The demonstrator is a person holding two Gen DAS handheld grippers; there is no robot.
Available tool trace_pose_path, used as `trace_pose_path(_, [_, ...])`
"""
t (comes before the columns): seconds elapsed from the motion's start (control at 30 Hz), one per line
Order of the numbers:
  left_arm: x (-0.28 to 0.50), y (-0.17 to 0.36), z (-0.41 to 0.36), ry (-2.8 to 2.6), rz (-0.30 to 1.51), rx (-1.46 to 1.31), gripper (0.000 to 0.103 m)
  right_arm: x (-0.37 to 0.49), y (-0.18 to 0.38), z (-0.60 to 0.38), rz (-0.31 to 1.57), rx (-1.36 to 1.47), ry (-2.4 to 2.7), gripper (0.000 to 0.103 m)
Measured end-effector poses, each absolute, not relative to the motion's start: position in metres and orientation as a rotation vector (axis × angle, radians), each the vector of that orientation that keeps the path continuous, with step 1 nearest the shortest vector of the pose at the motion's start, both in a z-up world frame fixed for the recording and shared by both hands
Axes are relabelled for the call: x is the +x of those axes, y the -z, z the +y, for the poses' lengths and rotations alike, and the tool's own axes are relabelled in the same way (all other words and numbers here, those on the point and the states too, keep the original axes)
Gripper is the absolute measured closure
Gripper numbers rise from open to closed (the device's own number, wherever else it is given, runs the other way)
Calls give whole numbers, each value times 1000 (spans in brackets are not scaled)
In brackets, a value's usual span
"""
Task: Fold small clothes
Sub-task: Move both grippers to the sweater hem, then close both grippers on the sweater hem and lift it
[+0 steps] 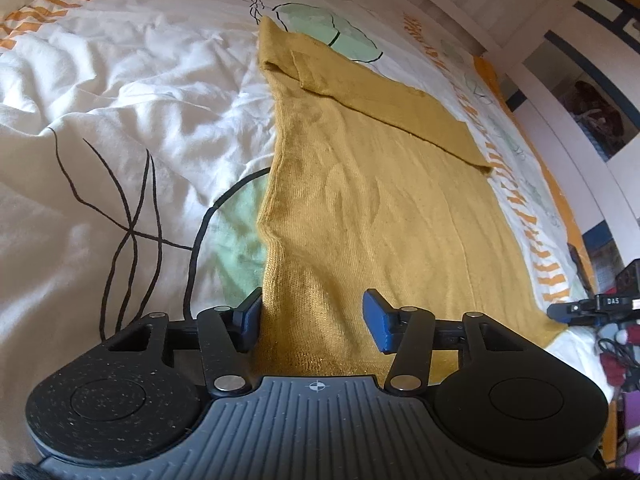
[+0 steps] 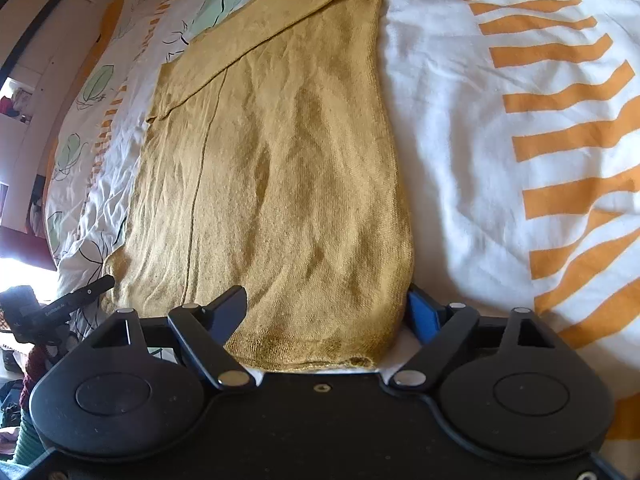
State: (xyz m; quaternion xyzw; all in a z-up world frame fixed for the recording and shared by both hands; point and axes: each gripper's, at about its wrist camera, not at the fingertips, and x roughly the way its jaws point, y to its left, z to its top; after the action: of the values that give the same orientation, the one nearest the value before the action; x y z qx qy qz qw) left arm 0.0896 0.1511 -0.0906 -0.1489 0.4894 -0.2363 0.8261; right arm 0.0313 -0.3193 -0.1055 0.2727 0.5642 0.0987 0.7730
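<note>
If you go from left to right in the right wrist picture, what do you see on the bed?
Leaf-printed white duvet cover → mustard-yellow knitted garment → orange stripes printed on the white cover.

left of garment: bare duvet (image 1: 120,100), open passage.
right of garment: striped duvet, open passage.
middle: mustard garment (image 1: 360,200) lies flat, low, passable above.
far edge: white bed frame (image 1: 520,40) blocks.
bedside: black device (image 2: 44,312) stands close.

Mustard knit garment (image 1: 360,184) – matt, fine-ribbed, crumpled cotton-like duvet cover (image 1: 120,100) – soft, printed
</note>
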Motion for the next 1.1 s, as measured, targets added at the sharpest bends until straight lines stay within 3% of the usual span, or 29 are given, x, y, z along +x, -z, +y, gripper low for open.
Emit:
trace_pose_path(0.1, [90,92,153,478,1050,-324,66,30,106,-322,1217,605,-206,27])
trace_pose_path(0.13, [91,93,152,471,1058,-326,75,30,106,-323,1216,606,-200,33])
trace_pose_path(0.17, [91,93,152,470,1062,-332,86,29,105,-323,1216,602,-196,42])
trace_pose_path(0.2, [91,94,152,471,1064,-337,89,29,105,-323,1216,601,-199,48])
trace_pose_path(0.27, [90,92,151,458,1053,-333,98,27,105,-322,1215,585,-183,76])
trace_pose_path(0.37, [88,84,153,468,998,-357,98,25,100,-323,1190,598,-190,89])
trace_pose_path(0.77, [122,39,155,462,817,-516,98,39,57,-336,819,791,-292,90])
trace_pose_path(1.1, [219,11,144,434,671,-575,98,119,32,-361,599,805,-260,90])
